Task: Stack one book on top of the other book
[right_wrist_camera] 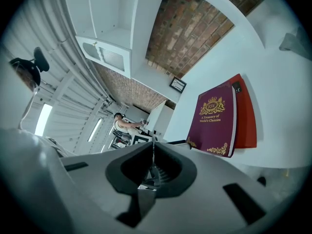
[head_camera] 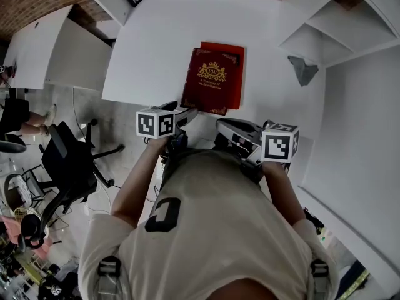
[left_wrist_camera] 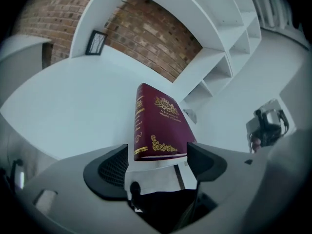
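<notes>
**A:** Head view first: where do the books lie?

**B:** Just above the middle of the frame, near the lower edge of the white table (head_camera: pixel 156 36). The maroon book (head_camera: pixel 211 80) lies face up on top of the red book (head_camera: pixel 235 95). The red one shows only along the top and right edges, so the two are not quite squared up.

**A:** And the left claw (head_camera: pixel 182 111)?

**B:** It sits lower centre, just below the maroon book's lower left corner. In the left gripper view its jaws stand wide apart, one to the lower left and one to the lower right of the frame. The near end of the maroon book shows in the gap between them. Neither jaw presses on the cover and I see clear space on both sides, so it holds nothing.

**A:** Does it touch the book at all?

**B:** No contact shows in either view.

**A:** The right claw (right_wrist_camera: pixel 152 147)?

**B:** In the right gripper view its jaws meet along a thin seam at the lower centre with nothing between them. Both books lie to the right of centre in that frame, well apart from its tips. In the head view it sits below the stack and a little to the right, off the books.
</notes>
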A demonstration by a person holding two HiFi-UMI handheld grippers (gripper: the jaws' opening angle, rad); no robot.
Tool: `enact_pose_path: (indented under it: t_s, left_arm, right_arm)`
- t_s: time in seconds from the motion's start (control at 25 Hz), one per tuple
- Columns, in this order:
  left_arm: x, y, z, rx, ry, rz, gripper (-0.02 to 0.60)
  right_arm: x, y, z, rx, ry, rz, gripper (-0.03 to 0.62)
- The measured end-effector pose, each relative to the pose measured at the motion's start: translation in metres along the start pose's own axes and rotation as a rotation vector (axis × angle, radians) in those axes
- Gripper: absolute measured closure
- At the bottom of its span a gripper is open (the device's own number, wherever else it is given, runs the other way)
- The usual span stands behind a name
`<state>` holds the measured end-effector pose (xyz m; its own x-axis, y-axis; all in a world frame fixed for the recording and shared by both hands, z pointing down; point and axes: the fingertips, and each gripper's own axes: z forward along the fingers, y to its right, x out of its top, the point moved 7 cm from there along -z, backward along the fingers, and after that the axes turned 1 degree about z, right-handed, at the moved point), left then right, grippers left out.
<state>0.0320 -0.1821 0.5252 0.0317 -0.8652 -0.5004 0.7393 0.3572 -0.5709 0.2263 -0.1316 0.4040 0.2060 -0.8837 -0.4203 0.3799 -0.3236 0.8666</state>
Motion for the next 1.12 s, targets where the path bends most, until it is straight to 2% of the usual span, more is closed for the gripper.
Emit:
enact_pose_path:
  t_s: [0.04,0.12,0.2,0.52,0.72,1.12]
  left_arm:
    - [-0.001,0.001,0.001,0.016,-0.011,0.048,0.215]
    - [-0.004,0.003,0.004,0.045,-0.043,0.146,0.294]
    - [-0.005,0.005,0.007,0.071,-0.069,0.222,0.321]
    - [0.002,0.005,0.013,0.080,-0.039,0.319,0.327]
    - [0.008,0.012,0.022,0.078,-0.046,0.352,0.339]
    - [0.014,0.026,0.038,0.075,-0.049,0.301,0.354]
  right_arm:
    - [-0.001,0.000,0.001,0.000,0.000,0.000,0.588]
    - [-0.002,-0.002,0.002,0.000,-0.005,-0.006,0.588]
    - [-0.003,-0.003,0.003,-0.001,-0.007,-0.010,0.588]
    - [-0.006,0.000,-0.005,-0.029,0.024,0.017,0.588]
    - [-0.006,0.006,-0.011,-0.025,0.043,0.025,0.588]
    - [-0.001,0.014,-0.019,-0.010,0.036,0.029,0.588]
